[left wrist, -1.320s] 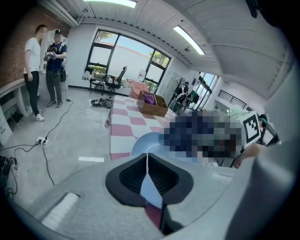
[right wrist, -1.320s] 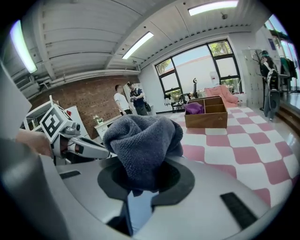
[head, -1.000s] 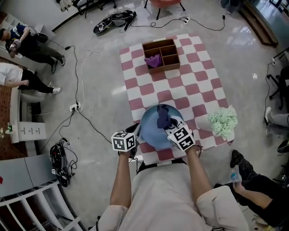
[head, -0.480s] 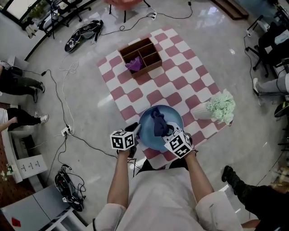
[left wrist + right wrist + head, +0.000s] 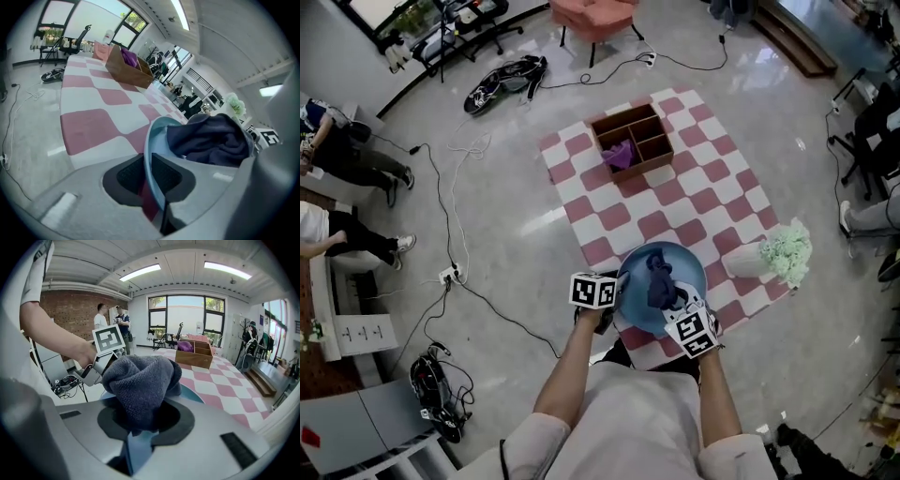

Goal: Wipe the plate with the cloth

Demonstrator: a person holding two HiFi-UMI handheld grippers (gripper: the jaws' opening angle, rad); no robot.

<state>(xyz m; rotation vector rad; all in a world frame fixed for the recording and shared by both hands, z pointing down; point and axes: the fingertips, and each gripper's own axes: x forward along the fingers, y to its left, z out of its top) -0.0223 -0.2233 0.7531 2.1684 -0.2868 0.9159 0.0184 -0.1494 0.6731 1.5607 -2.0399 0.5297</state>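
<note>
Cloth (image 5: 140, 380), dark nubbly knit, bunches on the smooth round blue plate (image 5: 636, 292); right tool (image 5: 140, 423) pinches it at 5 o'clock, left tool (image 5: 146, 176) clamps the rim at 8 o'clock

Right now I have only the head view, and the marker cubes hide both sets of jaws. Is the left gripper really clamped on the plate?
Observer: Yes. The left gripper view shows the left gripper with its jaws shut on the rim of the plate.
Operator: And the cloth, is it held or just lying there?
Observer: Held. The right gripper view shows the right gripper with its jaws closed on the bunched dark cloth.
</note>
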